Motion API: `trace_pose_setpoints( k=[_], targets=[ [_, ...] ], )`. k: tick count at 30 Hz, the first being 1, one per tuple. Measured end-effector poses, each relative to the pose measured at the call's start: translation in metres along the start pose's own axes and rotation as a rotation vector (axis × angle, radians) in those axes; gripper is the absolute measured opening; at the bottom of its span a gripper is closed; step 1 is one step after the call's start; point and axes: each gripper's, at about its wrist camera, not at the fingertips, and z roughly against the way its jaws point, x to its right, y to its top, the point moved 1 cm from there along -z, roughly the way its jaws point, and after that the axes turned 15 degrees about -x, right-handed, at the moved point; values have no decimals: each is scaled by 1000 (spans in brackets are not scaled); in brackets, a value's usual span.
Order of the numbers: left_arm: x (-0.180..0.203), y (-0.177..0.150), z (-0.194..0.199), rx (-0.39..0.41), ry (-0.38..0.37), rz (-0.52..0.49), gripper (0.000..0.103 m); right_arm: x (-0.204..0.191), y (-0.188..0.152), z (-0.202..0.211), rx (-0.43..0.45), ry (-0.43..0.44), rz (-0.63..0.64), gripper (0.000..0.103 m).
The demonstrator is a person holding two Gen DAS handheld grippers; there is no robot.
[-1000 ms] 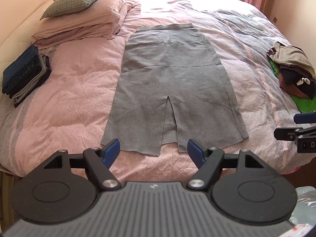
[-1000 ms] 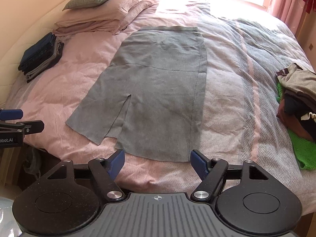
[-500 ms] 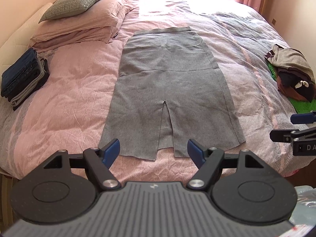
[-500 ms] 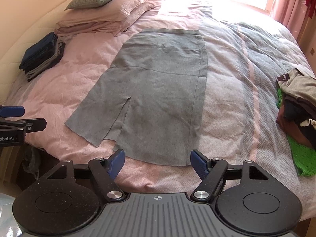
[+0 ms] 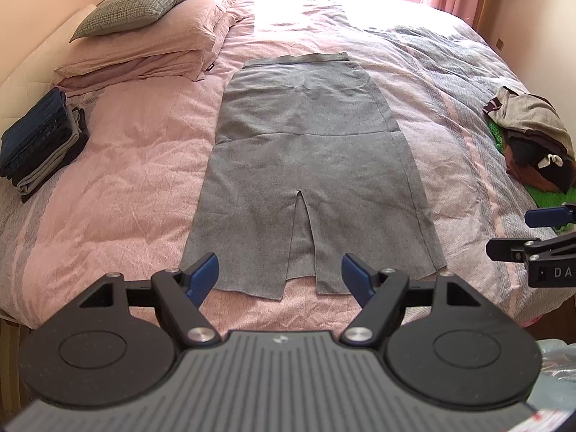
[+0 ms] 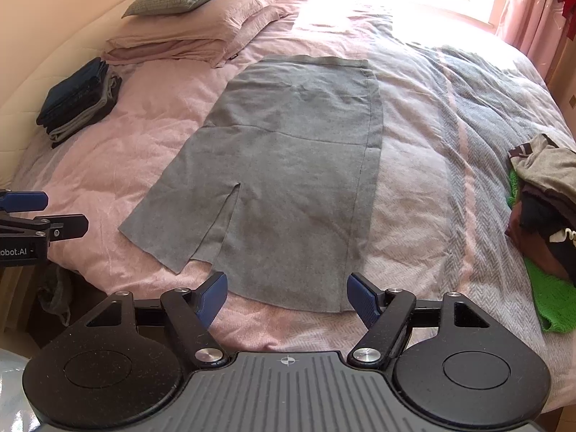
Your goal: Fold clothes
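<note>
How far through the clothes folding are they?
Done: a folded stack sits by the pillows. In hand: the grey skirt lies flat, unfolded; left gripper and right gripper hover open at its hem. Left: a jumbled pile.

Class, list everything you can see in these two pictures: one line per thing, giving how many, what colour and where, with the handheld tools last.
skirt: one, grey, spread flat mid-bed, slit hem nearest the cameras.
bedcover: one, pink with grey bands, over the whole bed.
pillows: a pink stack, far left corner.
cushion: one, grey-green check, on top of the pillows.
folded stack: one, navy and grey, left edge.
unfolded heap: one, tan, brown, black and green, right edge.
curtains: pink, beside the bright window.
left gripper: one, black with blue pads, open, above the near hem.
right gripper: one, same colours, open, above the near hem.
</note>
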Motion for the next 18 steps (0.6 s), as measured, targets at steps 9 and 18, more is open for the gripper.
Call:
trace_pose_setpoints(
  k=[9, 18],
  targets=[
    [-32, 20, -12, -19, -6, 23, 72, -20, 31, -14, -27, -1, 23, 70],
    [-70, 77, -33, -33, -31, -49, 72, -36, 85, -32, -44, -12, -63, 71]
  ],
)
